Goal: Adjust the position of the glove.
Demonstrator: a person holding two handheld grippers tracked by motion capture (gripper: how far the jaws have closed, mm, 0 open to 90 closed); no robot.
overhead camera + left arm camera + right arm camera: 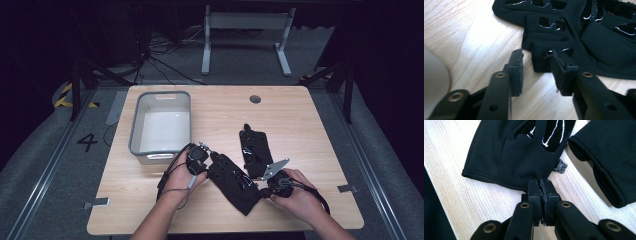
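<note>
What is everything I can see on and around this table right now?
Gloves: two, black, lying on the near half of the table; near glove between the two hands, far glove just beyond it.
Bin: one, grey, on the table's left side.
Table: one, light wood, with a round hole near its far edge.
Desk frame: one, grey, on the floor beyond the table.
Left tongs: one, black, open, at the near glove's fingertip end.
Right tongs: one, black, shut on the near glove's cuff.
Hands: two, entering from the bottom edge.
</note>
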